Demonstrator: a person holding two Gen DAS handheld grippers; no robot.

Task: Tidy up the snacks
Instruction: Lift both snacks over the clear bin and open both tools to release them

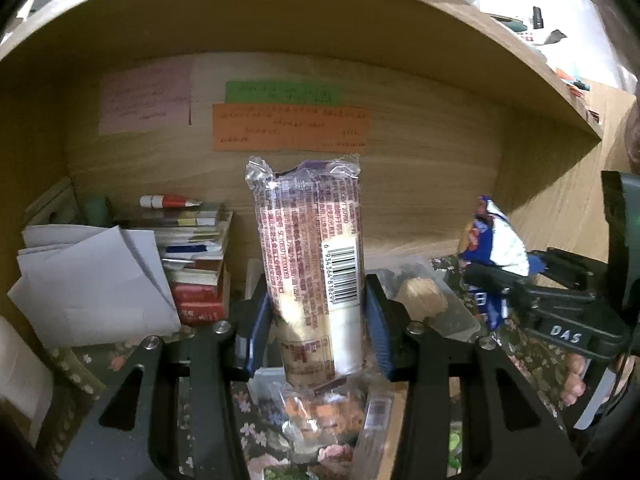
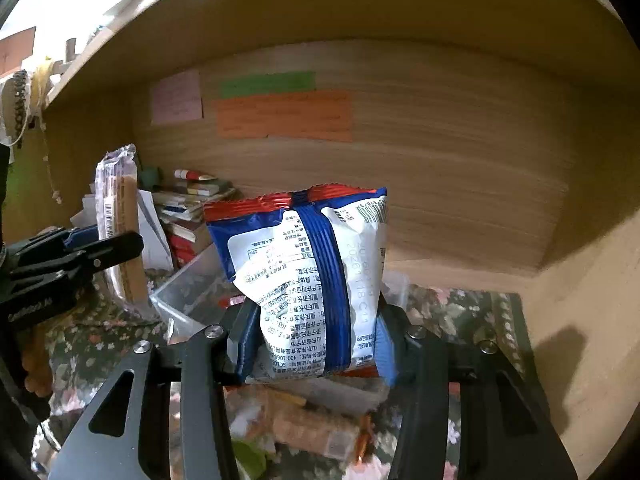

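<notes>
surface: floral cloth [image 2: 472,308] | on it: clear plastic tray [image 2: 188,300], book stack [image 1: 196,264], white papers [image 1: 96,280]

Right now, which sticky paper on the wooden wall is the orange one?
The orange note is the lowest and widest, sitting right under the green note; the pink note is off to their left.

Pink [image 1: 145,98], green [image 1: 282,93] and orange notes [image 1: 290,128] are stuck to the wooden back wall [image 1: 420,184], a stack of books [image 1: 196,256] topped by a red-and-white pen [image 1: 170,201] stands beside loose white papers [image 1: 96,280], on a flowered cloth [image 2: 460,304].
</notes>
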